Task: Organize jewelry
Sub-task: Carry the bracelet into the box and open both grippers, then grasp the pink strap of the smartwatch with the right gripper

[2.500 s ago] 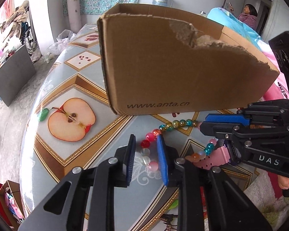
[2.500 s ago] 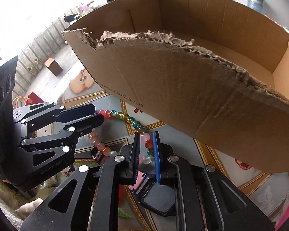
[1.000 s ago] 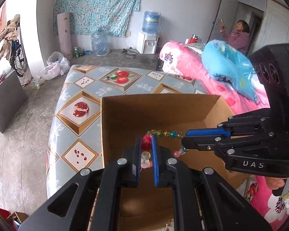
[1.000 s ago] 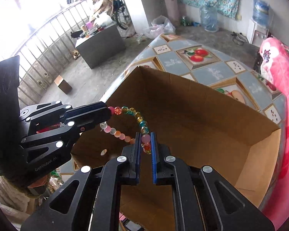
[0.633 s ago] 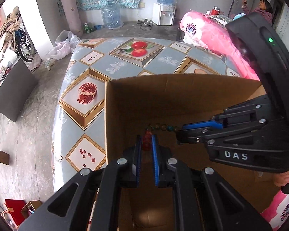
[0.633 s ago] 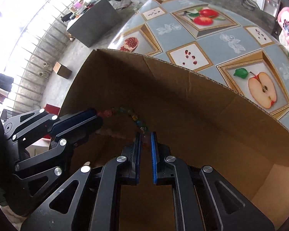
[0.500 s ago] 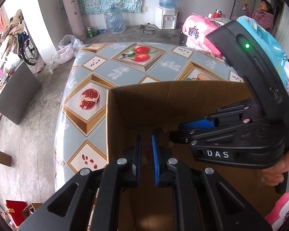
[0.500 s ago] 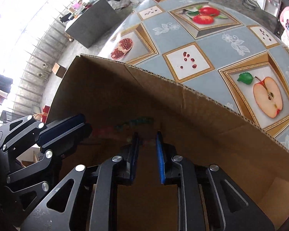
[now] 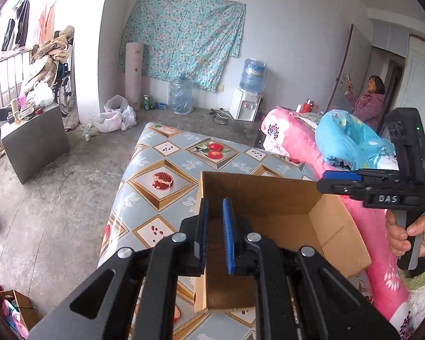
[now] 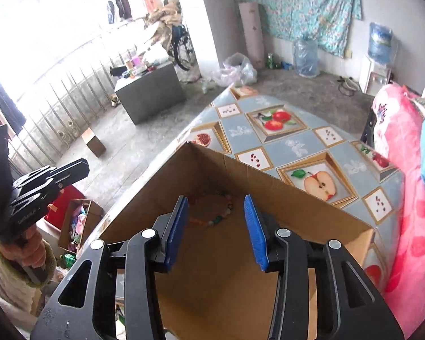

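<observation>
On the table: a cardboard box (image 10: 311,226) stands open-topped on a fruit-patterned tablecloth (image 10: 297,141), near the table's front edge, with both grippers held above it.
Left side: the left gripper (image 9: 214,232) has its blue pads close together with only a narrow slot between them, and nothing is in that slot.
Centre: the beaded bracelet (image 10: 215,209) lies in a loose ring on the floor of the box, toward its far left corner, touching neither gripper.
Right side: the right gripper (image 10: 216,232) is opening its jaws, already well apart, with nothing between the pads; the bracelet shows below and beyond them.
Far right: a pink quilt (image 10: 405,184) runs along the table's right edge.
Step in hand: the drop into the box looks finished, so this item appears done.
Next move: probably lifting both grippers clear of the box walls and going to any further jewelry, which is not visible here; the left jaws would need to widen first.
Left wrist view only: the right gripper from the side, held by a hand (image 9: 410,232) past the box's right wall, and a person standing far off by a door; the box floor is hidden behind the fingers.
Right wrist view only: the bracelet itself, and the left gripper at the left edge with a fleece-cuffed sleeve (image 10: 11,272) under it.
</observation>
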{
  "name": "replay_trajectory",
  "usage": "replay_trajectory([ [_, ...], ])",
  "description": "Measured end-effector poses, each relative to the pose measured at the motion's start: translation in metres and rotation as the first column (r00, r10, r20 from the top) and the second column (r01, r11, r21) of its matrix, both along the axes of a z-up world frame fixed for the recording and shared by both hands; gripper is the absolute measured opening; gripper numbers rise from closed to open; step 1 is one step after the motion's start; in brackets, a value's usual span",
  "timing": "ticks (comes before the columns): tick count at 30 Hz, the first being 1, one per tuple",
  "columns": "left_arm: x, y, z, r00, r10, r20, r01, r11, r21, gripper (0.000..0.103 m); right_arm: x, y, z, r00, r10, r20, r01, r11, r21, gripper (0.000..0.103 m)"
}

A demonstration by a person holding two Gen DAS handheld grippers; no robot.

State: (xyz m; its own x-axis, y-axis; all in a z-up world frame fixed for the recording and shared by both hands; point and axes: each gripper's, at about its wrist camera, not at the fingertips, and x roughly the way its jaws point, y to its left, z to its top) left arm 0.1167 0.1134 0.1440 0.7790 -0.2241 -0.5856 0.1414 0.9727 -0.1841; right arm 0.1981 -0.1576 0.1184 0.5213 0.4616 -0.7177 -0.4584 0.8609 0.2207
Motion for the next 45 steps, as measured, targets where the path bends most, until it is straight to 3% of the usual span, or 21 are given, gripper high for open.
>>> replay_trajectory([
  [5,-0.064,0.020,-0.025,0.999,-0.020,-0.049,0.015,0.996,-0.092,0.010,-0.088,-0.027,0.006,0.998,-0.014,0.062,0.011,0.999,0.046,0.051],
  [10,-0.102,0.008,-0.087,0.979,-0.076,-0.189,0.046,0.986,-0.160,0.016,-0.139,-0.022,-0.063,0.998,-0.048,-0.047,0.050,0.997,0.050,0.051],
  [14,-0.115,-0.007,-0.138,0.944,-0.107,-0.312,0.032,0.971,-0.236,0.021,-0.159,-0.003,-0.119,0.987,-0.062,-0.150,0.067,0.997,0.030,0.051],
  [17,-0.113,-0.017,-0.160,0.929,-0.108,-0.353,0.021,0.970,-0.243,0.023,-0.162,0.011,-0.142,0.983,-0.072,-0.166,0.074,0.997,0.004,0.051],
  [22,-0.105,-0.027,-0.169,0.921,-0.133,-0.366,0.041,0.968,-0.249,0.032,-0.161,0.025,-0.151,0.988,-0.072,-0.137,0.069,0.997,-0.026,0.051],
  [26,-0.095,-0.032,-0.177,0.911,-0.150,-0.384,0.054,0.967,-0.249,0.033,-0.162,0.028,-0.157,0.988,-0.062,-0.141,0.060,0.998,-0.024,0.050],
  [30,-0.090,-0.036,-0.178,0.916,-0.144,-0.374,0.051,0.967,-0.248,0.033,-0.163,0.031,-0.167,0.987,-0.060,-0.149,0.052,0.997,-0.061,0.042],
  [36,-0.083,-0.038,-0.179,0.920,-0.138,-0.368,0.045,0.967,-0.251,0.033,-0.167,0.033,-0.166,0.991,-0.059,-0.124,0.047,0.995,-0.093,0.039],
  [45,-0.078,-0.032,-0.183,0.912,-0.159,-0.378,0.024,0.941,-0.339,0.034,-0.165,0.034,-0.169,0.991,-0.044,-0.125,0.031,0.994,-0.108,0.037],
])
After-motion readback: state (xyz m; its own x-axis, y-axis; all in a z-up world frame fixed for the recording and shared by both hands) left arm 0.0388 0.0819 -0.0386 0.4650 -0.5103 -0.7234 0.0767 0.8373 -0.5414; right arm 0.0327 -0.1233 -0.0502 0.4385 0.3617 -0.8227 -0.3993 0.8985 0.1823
